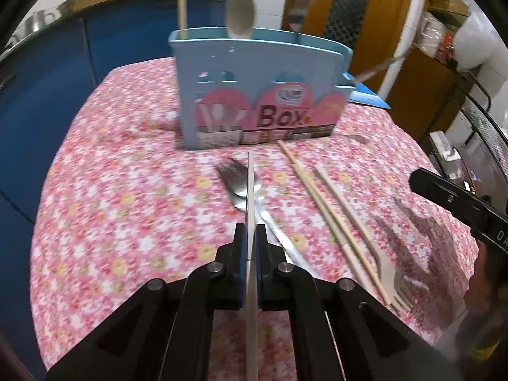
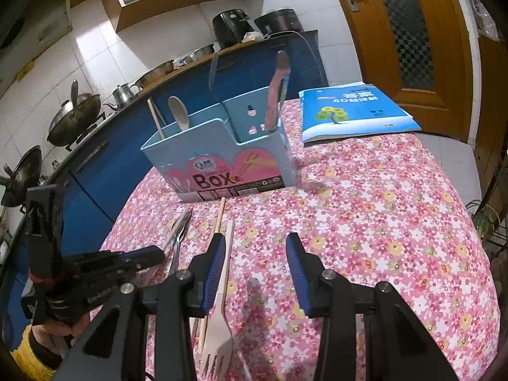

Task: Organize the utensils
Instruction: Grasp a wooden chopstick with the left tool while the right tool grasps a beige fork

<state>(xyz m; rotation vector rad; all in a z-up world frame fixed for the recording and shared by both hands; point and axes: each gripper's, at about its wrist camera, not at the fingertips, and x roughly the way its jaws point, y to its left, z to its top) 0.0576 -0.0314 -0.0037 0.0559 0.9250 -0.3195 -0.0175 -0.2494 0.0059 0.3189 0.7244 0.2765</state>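
Note:
A light blue utensil box [image 1: 254,95] marked "Box" stands on the flowered tablecloth [image 1: 127,206], holding a chopstick, a beige spoon [image 1: 241,16] and a spatula. My left gripper [image 1: 250,238] is shut on a thin metal utensil handle [image 1: 250,190], seen edge-on above the cloth. Under it lie a metal fork [image 1: 231,174] and another metal utensil. To the right lie a chopstick [image 1: 317,197] and a beige fork [image 1: 381,260]. My right gripper [image 2: 254,270] is open and empty above the cloth; the beige fork [image 2: 219,333] lies by its left finger. The box [image 2: 222,158] stands ahead.
A blue book [image 2: 355,111] lies on the table's far right corner. Blue kitchen counters with woks and pots [image 2: 73,117] run behind and left of the table. A wooden door [image 2: 412,47] is at the back right. The table edge curves close on the left.

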